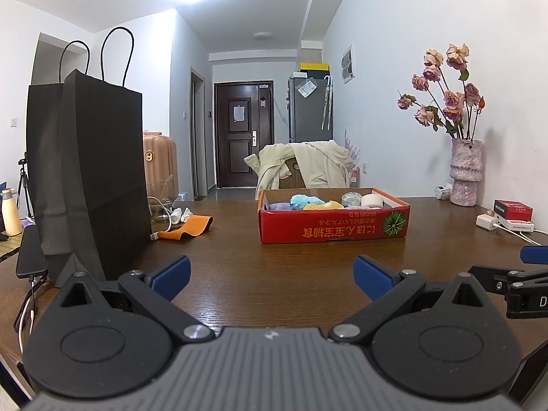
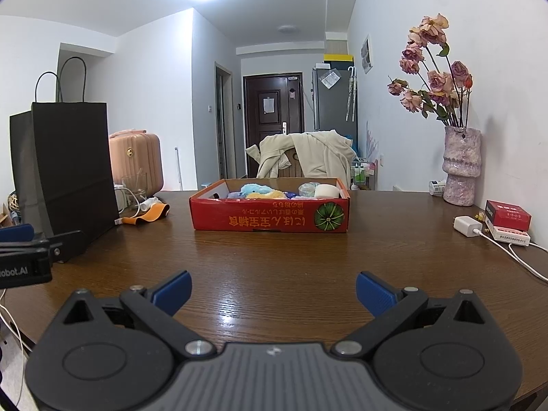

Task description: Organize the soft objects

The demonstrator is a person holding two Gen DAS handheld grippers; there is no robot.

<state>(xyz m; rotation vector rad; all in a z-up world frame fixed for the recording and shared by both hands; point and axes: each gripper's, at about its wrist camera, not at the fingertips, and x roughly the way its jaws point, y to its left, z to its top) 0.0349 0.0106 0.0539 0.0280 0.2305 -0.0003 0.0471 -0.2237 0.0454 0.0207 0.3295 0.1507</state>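
I have both sets of jaws spread wide with nothing in them: the left gripper low in its frame, the right gripper likewise. The red box sits mid-frame on the bench, well apart from both, with soft toys piled inside. The black paper bag stands at left. My judgement: approach level, come in over the near wall, and pinch one toy lightly.
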